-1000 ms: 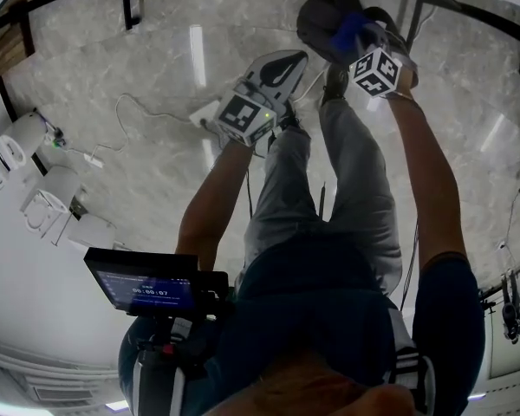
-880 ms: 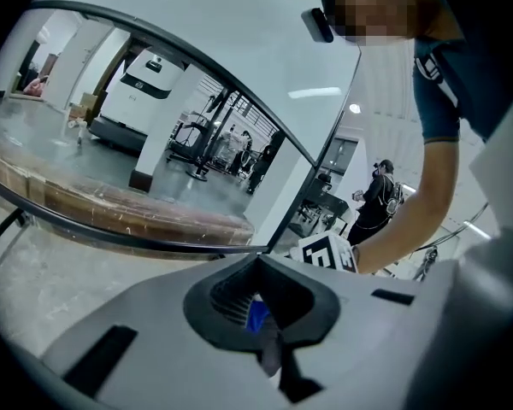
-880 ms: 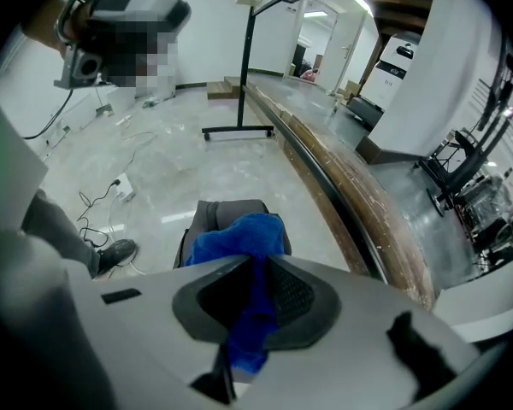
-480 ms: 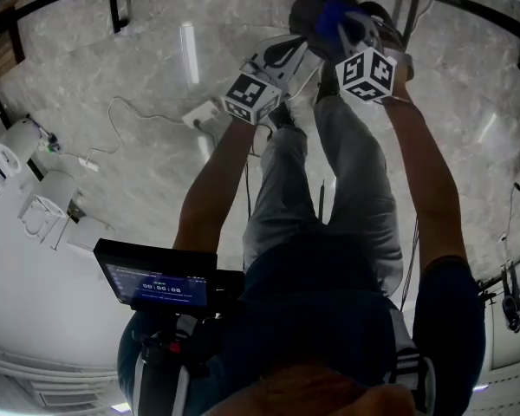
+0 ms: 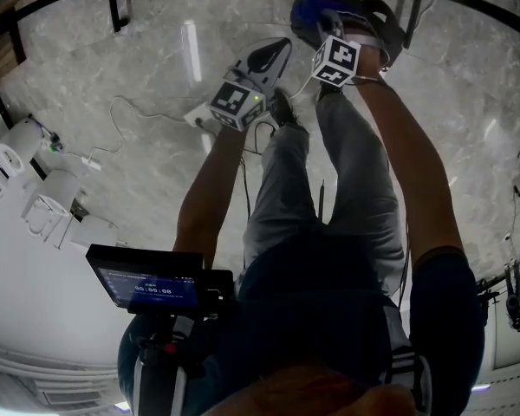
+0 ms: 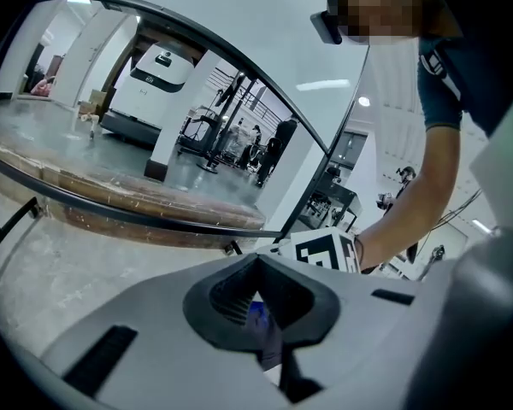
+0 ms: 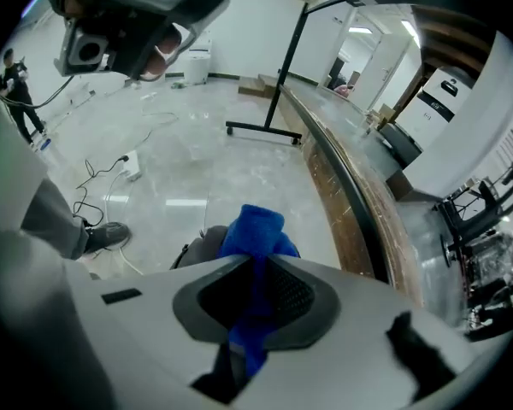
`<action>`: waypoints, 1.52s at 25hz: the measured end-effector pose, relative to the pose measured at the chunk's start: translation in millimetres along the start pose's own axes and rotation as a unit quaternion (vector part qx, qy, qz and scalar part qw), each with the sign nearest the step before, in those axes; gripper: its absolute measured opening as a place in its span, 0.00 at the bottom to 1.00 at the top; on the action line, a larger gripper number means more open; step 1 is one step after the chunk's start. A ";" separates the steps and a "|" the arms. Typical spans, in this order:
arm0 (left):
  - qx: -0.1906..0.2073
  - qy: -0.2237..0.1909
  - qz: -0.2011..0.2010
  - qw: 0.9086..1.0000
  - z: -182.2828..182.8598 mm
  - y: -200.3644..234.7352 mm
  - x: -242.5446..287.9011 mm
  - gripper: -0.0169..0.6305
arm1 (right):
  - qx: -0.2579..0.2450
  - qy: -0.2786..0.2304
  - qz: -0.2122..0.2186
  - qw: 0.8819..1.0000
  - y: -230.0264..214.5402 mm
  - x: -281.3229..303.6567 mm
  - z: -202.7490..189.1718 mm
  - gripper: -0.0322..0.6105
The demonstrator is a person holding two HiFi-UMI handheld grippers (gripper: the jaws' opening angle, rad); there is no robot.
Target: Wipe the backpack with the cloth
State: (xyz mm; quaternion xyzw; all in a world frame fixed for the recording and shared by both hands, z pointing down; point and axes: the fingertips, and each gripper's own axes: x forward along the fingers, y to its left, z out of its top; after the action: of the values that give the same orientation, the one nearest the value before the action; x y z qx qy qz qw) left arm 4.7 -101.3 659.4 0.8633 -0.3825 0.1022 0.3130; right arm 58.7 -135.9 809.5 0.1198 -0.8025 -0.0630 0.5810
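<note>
- Right gripper [image 7: 255,267]: jaws clamped on the blue cloth [image 7: 255,227], which was bunched through the jaws with its top poking past the tips.
- The cloth sat right over the dark grey backpack [image 7: 201,246]; whether they touched was unclear.
- Left gripper [image 6: 258,304]: jaws together. A sliver of blue showed at the seam, but I couldn't tell if it was pinched or just seen through the gap.
- In the head view the left gripper was just beside the right one, tips aimed toward the backpack but apart from it.
- The backpack lay on the marble floor [image 5: 139,154] just past the person's shoes [image 5: 282,109].
- A white power strip [image 5: 201,114] with a cable lay on the floor near the left gripper.
- A small screen [image 5: 146,288] was lit on the chest rig.
</note>
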 end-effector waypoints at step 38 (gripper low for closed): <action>0.000 -0.041 0.004 0.999 34.1 -7.9 -3.5 0.03 | 0.005 0.051 -0.038 0.998 3.2 -50.1 -91.7 0.12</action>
State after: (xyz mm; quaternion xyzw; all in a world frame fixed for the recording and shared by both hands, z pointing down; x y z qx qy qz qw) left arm 5.8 -116.3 627.6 0.8652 -0.3985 0.0675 0.2969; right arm 160.0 -116.0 793.3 0.1568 -0.7668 -0.0747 0.6180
